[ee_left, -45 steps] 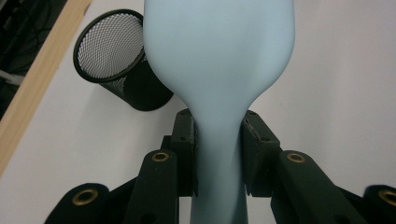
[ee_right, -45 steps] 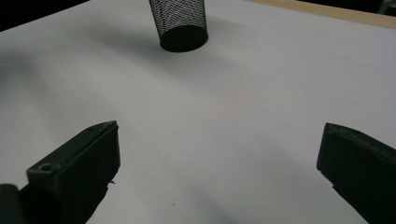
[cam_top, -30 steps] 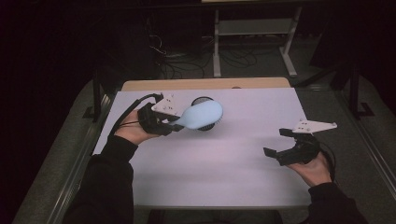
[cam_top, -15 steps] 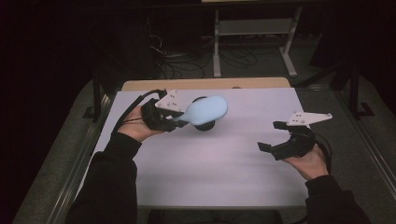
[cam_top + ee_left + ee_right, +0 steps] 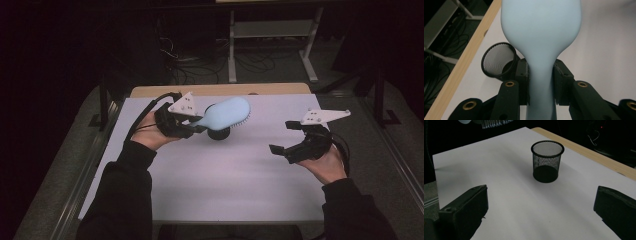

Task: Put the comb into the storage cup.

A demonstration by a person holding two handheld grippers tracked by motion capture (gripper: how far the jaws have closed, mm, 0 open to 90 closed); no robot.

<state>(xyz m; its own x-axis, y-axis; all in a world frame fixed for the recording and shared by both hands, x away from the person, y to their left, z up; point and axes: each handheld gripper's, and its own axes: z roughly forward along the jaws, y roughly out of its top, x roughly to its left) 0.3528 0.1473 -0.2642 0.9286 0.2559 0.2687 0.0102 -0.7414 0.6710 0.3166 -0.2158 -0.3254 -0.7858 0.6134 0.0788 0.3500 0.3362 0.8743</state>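
Note:
My left gripper (image 5: pixel 196 126) is shut on the handle of a light blue hairbrush (image 5: pixel 226 113), held above the table with its bristles facing down. In the left gripper view the brush handle (image 5: pixel 541 82) is clamped between both black pads. A black mesh cup (image 5: pixel 547 161) stands upright on the white sheet, just under and behind the brush head (image 5: pixel 218 133), also in the left gripper view (image 5: pixel 498 60). My right gripper (image 5: pixel 286 137) hovers open over the right side of the sheet, nothing between its jaws (image 5: pixel 541 212), pointed toward the cup.
A white sheet (image 5: pixel 215 175) covers the table, with a wooden edge (image 5: pixel 220 90) at the far side. Beyond it are a metal stand (image 5: pixel 270 30) and cables on the dark floor. Rails run along both table sides.
The left gripper has lifted the brush higher and slightly right, over the cup. The right gripper has risen and shifted left toward the middle, still open.

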